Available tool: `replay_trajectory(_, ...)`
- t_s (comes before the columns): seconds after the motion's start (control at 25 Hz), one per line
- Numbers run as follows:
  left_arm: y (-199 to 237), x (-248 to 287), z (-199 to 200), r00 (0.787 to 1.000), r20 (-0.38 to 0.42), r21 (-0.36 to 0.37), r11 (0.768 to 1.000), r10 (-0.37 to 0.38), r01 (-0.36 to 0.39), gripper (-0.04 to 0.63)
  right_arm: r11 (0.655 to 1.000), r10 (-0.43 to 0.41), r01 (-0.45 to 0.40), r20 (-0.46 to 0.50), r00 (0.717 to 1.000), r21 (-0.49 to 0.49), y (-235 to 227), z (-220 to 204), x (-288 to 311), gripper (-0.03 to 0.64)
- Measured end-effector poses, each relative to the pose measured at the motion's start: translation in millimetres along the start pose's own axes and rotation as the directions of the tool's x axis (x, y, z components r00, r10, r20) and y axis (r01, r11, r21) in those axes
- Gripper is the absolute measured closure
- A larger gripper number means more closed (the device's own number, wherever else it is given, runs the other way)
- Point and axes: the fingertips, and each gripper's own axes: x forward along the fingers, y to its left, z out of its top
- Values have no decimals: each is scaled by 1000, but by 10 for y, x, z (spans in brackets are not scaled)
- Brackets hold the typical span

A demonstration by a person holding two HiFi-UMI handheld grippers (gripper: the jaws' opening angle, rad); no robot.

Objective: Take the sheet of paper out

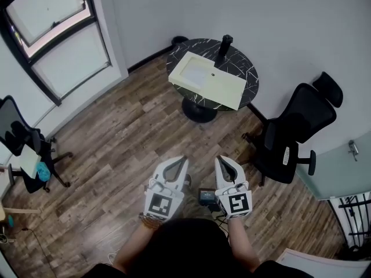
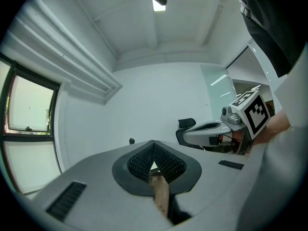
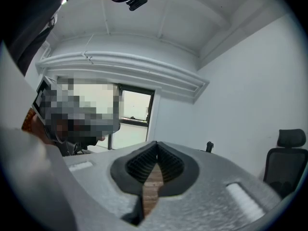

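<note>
A round black marble table (image 1: 248, 68) stands ahead across the wood floor. On it lies a flat pale yellow case (image 1: 215, 84) with a whiter rectangle (image 1: 197, 73) on its top, and a black upright object (image 1: 224, 48) stands at its far edge. Whether the rectangle is the sheet of paper I cannot tell. My left gripper (image 1: 180, 160) and right gripper (image 1: 223, 160) are side by side over the floor, well short of the table, pointing towards it. In the left gripper view the left gripper (image 2: 153, 144) is shut and empty. The right gripper (image 3: 155, 144) is also shut with nothing in it.
A black office chair (image 1: 293, 132) stands to the right of the table, beside a glass door (image 1: 342, 164). Another chair (image 1: 23, 149) with paper on its seat is at the far left under the window (image 1: 55, 30). A small dark device (image 1: 207, 197) lies on the floor below the grippers.
</note>
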Motion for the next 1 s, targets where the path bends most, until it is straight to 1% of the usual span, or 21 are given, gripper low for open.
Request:
replay_trajectory(0.2,265,451,88,999,-15,-43,998,40,-41,601,999,26,-27,48,999,27,-392,-1,461,618)
replay_trajectory(0.44,540,1122,197,999,-14,-23,998,49,-50,601,998,30,-33,52,998,45,-1000,24,930,618)
replay_trajectory(0.64,688,1621,226,997,-28,-36,997,66,-67,601,997,50,-53,52,997,60,-1414,-68,1243,618)
replay_trajectory(0.72,738,1821,194,997,-39,-12,998,64,-65,601,996,57,-60,50,997,71,-1571,-114,1373,618)
replay_trajectory(0.8,761,1989,127,998,-56,57,998,42,-39,601,994,68,-72,47,997,86,-1704,-176,1491,618)
replay_trajectory(0.84,770,2058,104,997,-63,72,997,38,-33,601,993,77,-81,46,996,89,-1759,-203,1544,618)
replay_trajectory(0.88,785,2124,95,997,-68,54,998,45,-42,601,992,86,-89,44,995,88,-1812,-226,1601,618)
replay_trajectory(0.96,834,2254,85,994,-77,-12,997,71,-72,601,991,98,-101,39,994,89,-1919,-276,1730,618)
replay_trajectory(1.0,859,2311,67,994,-84,-25,997,75,-77,601,990,101,-104,35,994,95,-1966,-305,1792,618)
